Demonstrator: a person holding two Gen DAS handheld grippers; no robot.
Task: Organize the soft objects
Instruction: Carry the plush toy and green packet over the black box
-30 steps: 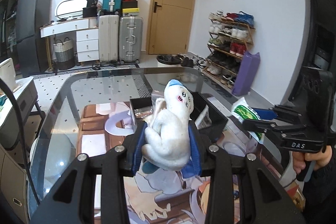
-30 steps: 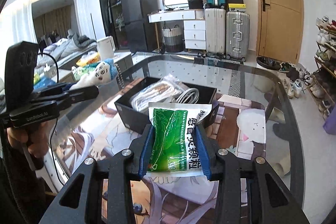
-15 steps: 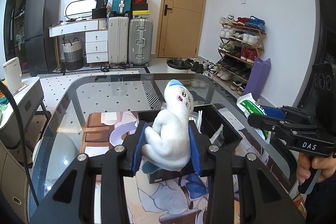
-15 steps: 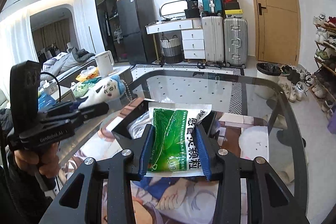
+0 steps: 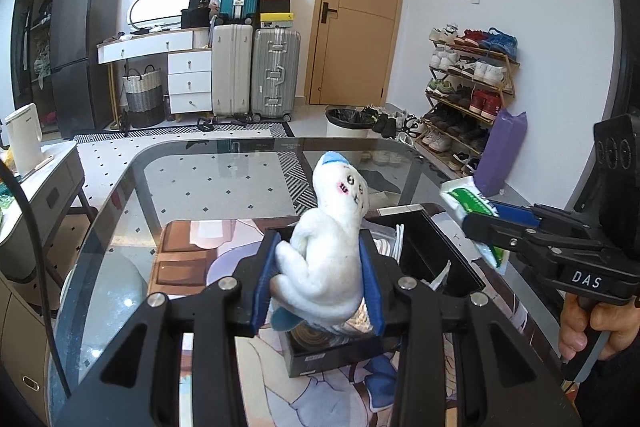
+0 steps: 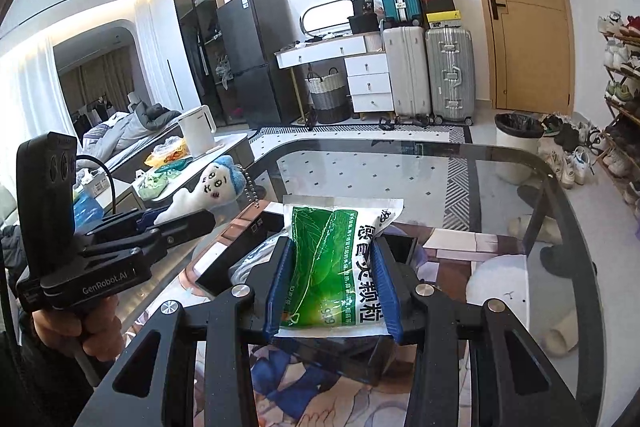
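In the left wrist view, our left gripper (image 5: 318,277) squeezes one white plush toy (image 5: 326,251) and holds it up over the one black box (image 5: 436,247), which sits near the middle of the glass table (image 5: 208,187). We think we are in the carrying step, and next we should lower the toy into the box and let go. In the right wrist view, our right gripper (image 6: 334,291) is clamped on one green packet (image 6: 334,267), held above that same box (image 6: 224,267). It goes in too.
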